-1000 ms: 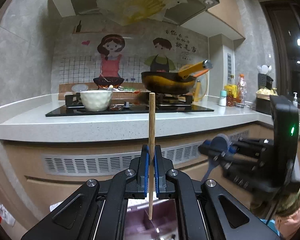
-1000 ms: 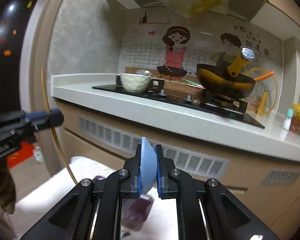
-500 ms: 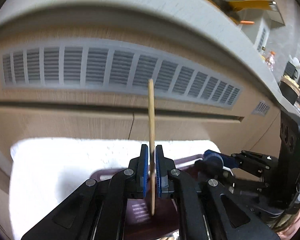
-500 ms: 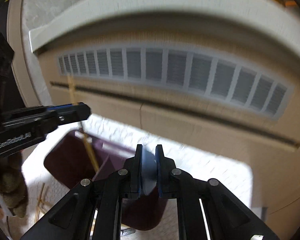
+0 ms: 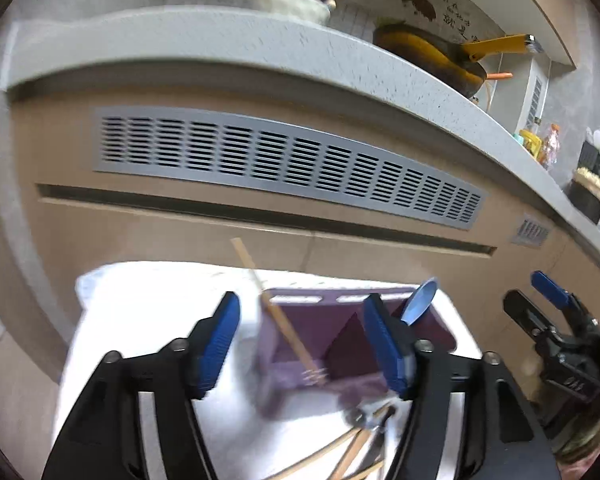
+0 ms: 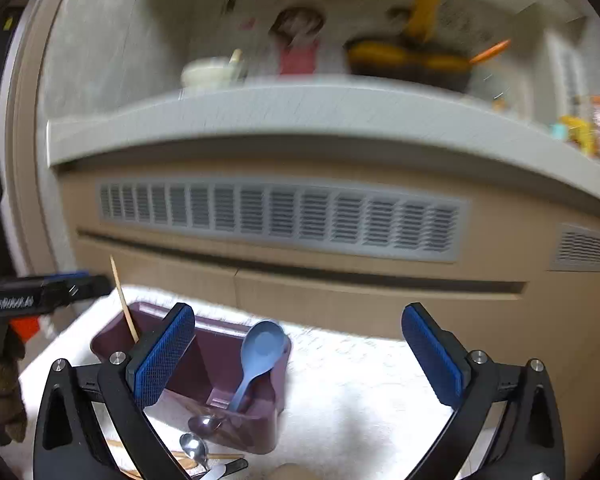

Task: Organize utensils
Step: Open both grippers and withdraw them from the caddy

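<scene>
Since both grippers stand empty above the purple utensil caddy (image 6: 260, 412), I'd judge a drop-off is done and the next pick is about to begin; the left gripper (image 5: 301, 344) has its blue pads (image 5: 216, 346) spread wide, nothing between them, and through the gap I can see the wooden chopstick (image 5: 276, 312) leaning free in the caddy's left compartment, its top end poking up over the rim toward the cabinet; the right gripper (image 6: 311, 360) is likewise wide open and touching nothing, and the blue plastic spoon (image 6: 258, 354) stands by itself in the right-hand compartment, bowl upward, handle down inside; the caddy sits on a white towel (image 6: 359, 412) in front of the kitchen cabinet with its grey vent grille (image 6: 280, 216). What remains is the loose pile lying on the towel just in front of the caddy: a couple of metal spoons (image 6: 194, 448), one touching the caddy's front wall as far as I can tell, and several more chopsticks (image 5: 339, 448) crossing one another. The next move, I'd say, calls for tipping a gripper down toward that pile and closing on a single piece; the chopsticks overlap, so singling one out looks fiddly, and thin metal lying flat on soft cloth may slip out of the pads; chopsticks should join the one on the left, spoons the right.
</scene>
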### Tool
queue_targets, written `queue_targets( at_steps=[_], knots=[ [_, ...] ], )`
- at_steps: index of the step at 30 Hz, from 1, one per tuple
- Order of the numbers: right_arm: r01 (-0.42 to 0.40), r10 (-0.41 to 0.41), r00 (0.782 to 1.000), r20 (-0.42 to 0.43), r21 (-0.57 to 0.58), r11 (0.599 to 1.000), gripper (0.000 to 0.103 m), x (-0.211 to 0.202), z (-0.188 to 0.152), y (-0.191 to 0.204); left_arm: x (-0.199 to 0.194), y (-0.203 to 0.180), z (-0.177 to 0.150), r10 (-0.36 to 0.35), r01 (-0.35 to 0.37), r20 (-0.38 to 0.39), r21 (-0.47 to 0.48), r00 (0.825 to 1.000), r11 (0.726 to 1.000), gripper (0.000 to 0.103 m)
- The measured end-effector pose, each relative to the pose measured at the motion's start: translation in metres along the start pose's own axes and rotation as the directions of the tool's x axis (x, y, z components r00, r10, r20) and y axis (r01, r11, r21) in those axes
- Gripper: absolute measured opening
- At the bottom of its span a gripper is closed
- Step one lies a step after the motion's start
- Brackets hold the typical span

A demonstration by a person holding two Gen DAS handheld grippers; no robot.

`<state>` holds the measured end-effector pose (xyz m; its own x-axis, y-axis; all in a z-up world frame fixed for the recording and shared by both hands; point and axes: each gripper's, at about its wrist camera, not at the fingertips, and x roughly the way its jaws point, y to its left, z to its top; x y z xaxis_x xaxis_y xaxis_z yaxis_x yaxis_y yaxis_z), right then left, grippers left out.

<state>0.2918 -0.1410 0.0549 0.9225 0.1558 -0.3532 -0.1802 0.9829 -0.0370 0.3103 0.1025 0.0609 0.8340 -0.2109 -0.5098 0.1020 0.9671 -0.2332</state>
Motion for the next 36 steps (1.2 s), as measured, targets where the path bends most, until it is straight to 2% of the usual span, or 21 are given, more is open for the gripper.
queue_targets(
  at_steps=[1,3,7,10,12,14,16,18,19,21,22,23,24,25,26,27,29,31,33,35,36],
  knots=[
    [-0.009,0.009,1.0,-0.011,0.007,1.0,0.103,-0.005,0.0,-0.005,-0.008,0.002,-0.005,0.016,-0.016,0.002,0.008,1.0,1.0,0.072],
    [-0.06,0.059,0.993,-0.098,-0.001,0.998,0.103,-0.013,-0.01,-0.002,-0.022,0.006,-0.018,0.042,-0.042,-0.011,0.024,0.999,0.999,0.077],
    [-0.088,0.074,0.984,-0.162,-0.086,0.992,0.103,-0.032,-0.037,0.015,-0.044,0.021,-0.056,0.093,-0.09,-0.107,0.034,0.99,0.995,0.078],
    [-0.169,0.133,0.959,-0.25,-0.127,0.977,0.103,-0.052,-0.058,0.029,-0.054,0.03,-0.089,0.113,-0.107,-0.184,0.044,0.976,0.993,0.078],
    [-0.25,0.189,0.921,-0.34,-0.143,0.958,0.103,-0.057,-0.076,0.042,-0.059,0.035,-0.109,0.113,-0.106,-0.229,0.042,0.967,0.993,0.078],
    [-0.311,0.228,0.885,-0.405,-0.15,0.939,0.101,-0.06,-0.091,0.057,-0.062,0.042,-0.125,0.094,-0.097,-0.266,0.002,0.959,0.995,0.078],
    [-0.377,0.267,0.844,-0.466,-0.159,0.912,0.093,-0.065,-0.108,0.077,-0.065,0.048,-0.136,0.068,-0.084,-0.286,-0.042,0.956,0.996,0.078],
    [-0.442,0.297,0.799,-0.522,-0.175,0.88,0.061,-0.063,-0.123,0.097,-0.069,0.051,-0.144,0.062,-0.083,-0.289,-0.061,0.955,0.995,0.078],
    [-0.475,0.314,0.769,-0.557,-0.169,0.864,0.054,-0.062,-0.127,0.108,-0.069,0.051,-0.145,0.063,-0.085,-0.289,-0.064,0.955,0.994,0.078],
    [-0.542,0.359,0.694,-0.625,-0.124,0.831,0.033,-0.058,-0.138,0.122,-0.071,0.053,-0.145,0.069,-0.092,-0.292,-0.067,0.954,0.994,0.078],
    [-0.564,0.374,0.666,-0.646,-0.108,0.818,0.029,-0.057,-0.142,0.127,-0.073,0.054,-0.146,0.071,-0.094,-0.294,-0.065,0.953,0.993,0.078],
    [-0.577,0.375,0.65,-0.661,-0.108,0.809,0.024,-0.055,-0.146,0.132,-0.074,0.054,-0.147,0.071,-0.093,-0.295,-0.063,0.953,0.994,0.078],
    [-0.581,0.362,0.647,-0.672,-0.126,0.804,0.021,-0.055,-0.15,0.136,-0.074,0.054,-0.146,0.069,-0.091,-0.296,-0.06,0.953,0.994,0.078],
    [-0.577,0.343,0.657,-0.672,-0.155,0.802,0.019,-0.056,-0.152,0.14,-0.074,0.053,-0.147,0.067,-0.088,-0.297,-0.057,0.953,0.995,0.078],
    [-0.578,0.337,0.66,-0.671,-0.167,0.799,0.011,-0.057,-0.153,0.141,-0.074,0.052,-0.148,0.062,-0.082,-0.299,-0.055,0.952,0.995,0.078],
    [-0.586,0.338,0.652,-0.679,-0.167,0.793,0.011,-0.058,-0.152,0.142,-0.072,0.053,-0.148,0.056,-0.077,-0.303,-0.056,0.951,0.995,0.078],
    [-0.585,0.338,0.648,-0.683,-0.163,0.794,0.011,-0.061,-0.148,0.139,-0.066,0.052,-0.148,0.043,-0.069,-0.319,-0.071,0.947,0.995,0.076],
    [-0.574,0.343,0.655,-0.673,-0.148,0.805,0.011,-0.062,-0.142,0.131,-0.059,0.05,-0.146,0.014,-0.049,-0.342,-0.095,0.939,0.994,0.065],
    [-0.554,0.361,0.665,-0.654,-0.108,0.825,0.011,-0.062,-0.132,0.117,-0.047,0.05,-0.142,-0.025,-0.027,-0.378,-0.132,0.925,0.991,0.047],
    [-0.535,0.374,0.674,-0.637,-0.072,0.842,0.011,-0.061,-0.123,0.104,-0.035,0.051,-0.137,-0.035,-0.033,-0.407,-0.16,0.913,0.986,0.043],
    [-0.516,0.377,0.687,-0.621,-0.052,0.855,0.011,-0.061,-0.118,0.095,-0.028,0.051,-0.134,-0.023,-0.05,-0.419,-0.163,0.907,0.985,0.042]
  ],
)
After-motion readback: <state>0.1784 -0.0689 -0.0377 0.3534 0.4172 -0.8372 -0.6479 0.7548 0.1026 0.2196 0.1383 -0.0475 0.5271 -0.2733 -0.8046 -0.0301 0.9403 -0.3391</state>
